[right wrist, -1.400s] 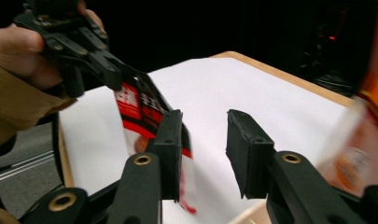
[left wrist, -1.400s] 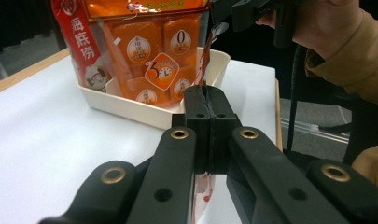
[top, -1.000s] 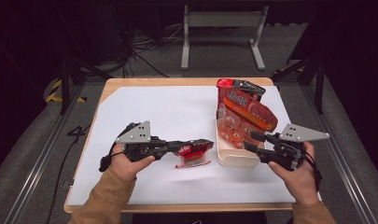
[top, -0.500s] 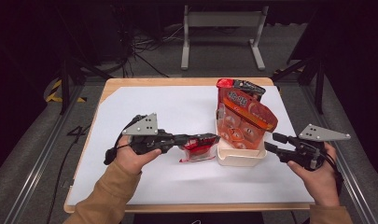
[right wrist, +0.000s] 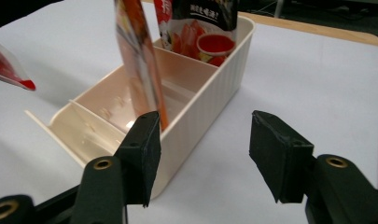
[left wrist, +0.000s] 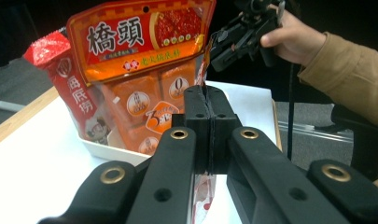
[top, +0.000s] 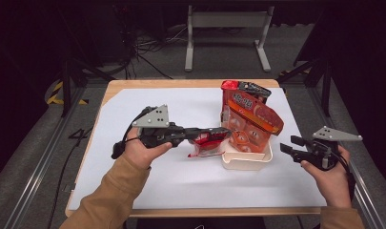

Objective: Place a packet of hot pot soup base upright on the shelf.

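Red, limp sachet hangs pinched by its edge in the left gripper; light and slippery, likely to sag; right gripper waits spread.

My grippers are black, my left gripper and my right gripper each topped by a grey three-cornered plate; brass-ringed screws dot the arms, black cables trail behind, and I wear tan sleeves.
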`<state>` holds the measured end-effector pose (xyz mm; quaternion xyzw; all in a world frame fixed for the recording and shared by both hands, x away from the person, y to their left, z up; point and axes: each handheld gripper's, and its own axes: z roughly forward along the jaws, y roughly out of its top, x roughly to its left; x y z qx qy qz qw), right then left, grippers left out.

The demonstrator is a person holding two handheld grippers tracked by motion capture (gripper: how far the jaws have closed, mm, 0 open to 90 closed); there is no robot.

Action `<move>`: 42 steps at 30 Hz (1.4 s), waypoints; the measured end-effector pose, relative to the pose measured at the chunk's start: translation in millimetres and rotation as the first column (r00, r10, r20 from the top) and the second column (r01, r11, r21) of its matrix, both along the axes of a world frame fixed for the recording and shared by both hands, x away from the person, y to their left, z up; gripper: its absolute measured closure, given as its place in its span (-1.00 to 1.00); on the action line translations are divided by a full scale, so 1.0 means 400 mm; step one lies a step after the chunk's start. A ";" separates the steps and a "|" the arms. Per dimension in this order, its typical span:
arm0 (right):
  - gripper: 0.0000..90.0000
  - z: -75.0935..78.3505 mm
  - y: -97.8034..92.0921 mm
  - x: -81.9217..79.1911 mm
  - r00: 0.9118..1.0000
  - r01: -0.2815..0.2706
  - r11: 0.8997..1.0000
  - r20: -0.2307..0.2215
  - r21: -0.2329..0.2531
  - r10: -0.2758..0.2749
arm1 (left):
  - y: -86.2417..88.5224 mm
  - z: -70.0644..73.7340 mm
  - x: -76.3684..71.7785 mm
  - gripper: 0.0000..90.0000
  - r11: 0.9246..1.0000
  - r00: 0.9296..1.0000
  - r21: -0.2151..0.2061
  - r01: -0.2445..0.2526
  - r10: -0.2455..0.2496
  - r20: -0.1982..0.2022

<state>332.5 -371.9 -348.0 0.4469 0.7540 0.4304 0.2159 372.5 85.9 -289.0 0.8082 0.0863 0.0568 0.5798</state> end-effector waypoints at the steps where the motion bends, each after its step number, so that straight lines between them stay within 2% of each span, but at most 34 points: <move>1: -0.04 -0.004 -0.003 0.003 1.000 0.005 1.000 -0.001 -0.003 -0.005 | -0.004 0.002 0.003 0.99 1.000 1.000 -0.006 0.000 0.000 -0.006; 5: -0.07 -0.025 -0.016 0.013 0.999 0.027 0.999 -0.017 -0.024 -0.027 | -0.019 0.008 0.022 0.99 1.000 0.999 -0.018 0.007 -0.008 -0.044; 8: -0.11 -0.040 -0.027 0.022 0.999 0.037 0.999 -0.019 -0.026 -0.037 | -0.033 0.013 0.030 0.99 1.000 0.999 -0.019 0.013 -0.014 -0.051; 13: -0.18 -0.065 -0.043 0.036 0.998 0.061 0.997 -0.027 -0.054 -0.062 | -0.052 0.021 0.040 0.99 1.000 0.999 -0.016 0.008 -0.009 -0.052; 17: -0.18 -0.091 -0.048 0.047 0.996 0.068 0.993 -0.048 -0.096 -0.073 | -0.065 0.024 0.053 0.99 1.000 0.997 -0.030 0.007 -0.009 -0.081; 22: -0.18 -0.107 -0.048 0.060 0.995 0.067 0.992 -0.062 -0.108 -0.074 | -0.082 0.024 0.063 0.99 0.999 0.996 -0.041 0.012 -0.016 -0.093; 28: -0.19 -0.123 -0.048 0.074 0.994 0.065 0.991 -0.077 -0.117 -0.074 | -0.097 0.021 0.067 0.99 0.999 0.996 -0.042 0.015 -0.019 -0.089; 37: -0.21 -0.124 -0.053 0.083 0.994 0.070 0.991 -0.070 -0.116 -0.078 | -0.139 0.011 0.065 0.99 0.997 0.995 -0.045 0.065 -0.068 -0.069; 42: -0.21 -0.123 -0.053 0.086 0.995 0.068 0.992 -0.067 -0.110 -0.075 | -0.165 0.002 0.066 0.99 0.996 0.995 -0.037 0.076 -0.079 -0.062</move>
